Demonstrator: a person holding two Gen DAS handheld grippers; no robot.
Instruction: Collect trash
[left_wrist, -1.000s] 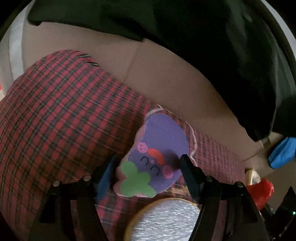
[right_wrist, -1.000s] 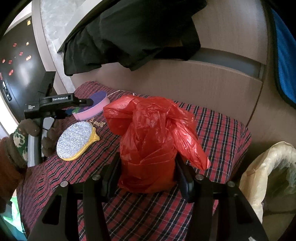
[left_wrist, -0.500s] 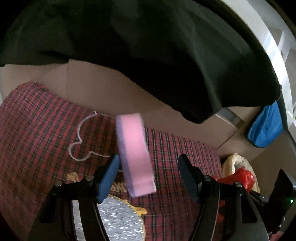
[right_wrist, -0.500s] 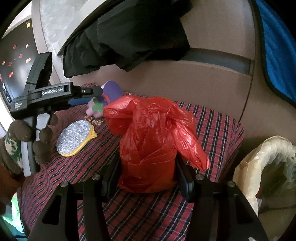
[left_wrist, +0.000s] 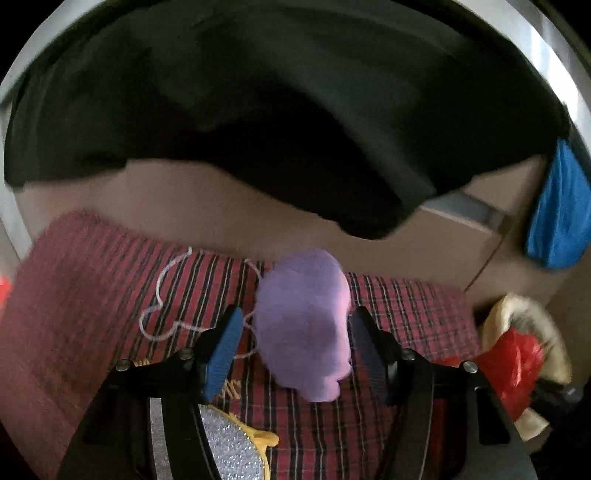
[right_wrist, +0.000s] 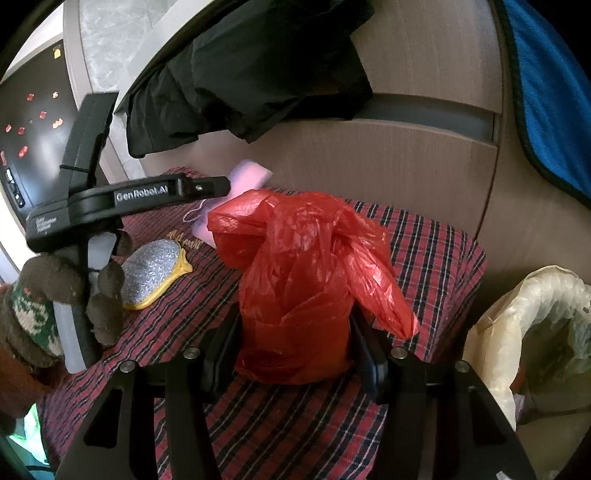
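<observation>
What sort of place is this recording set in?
Probably a lived-in home room: a red plaid cloth covering a surface, dark clothing draped over wood-look panelling, and a lined waste bin alongside.

Both wrist views close, angled down; share plaid cloth (left_wrist: 388, 314), red bag (right_wrist: 295, 288).

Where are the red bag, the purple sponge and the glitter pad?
Red bag (right_wrist: 295, 295), right wrist view, middle of its bulging body.
Purple sponge (left_wrist: 303, 321), left wrist view, centre of its flat face.
Glitter pad (right_wrist: 151, 269), right wrist view, silver top.
</observation>
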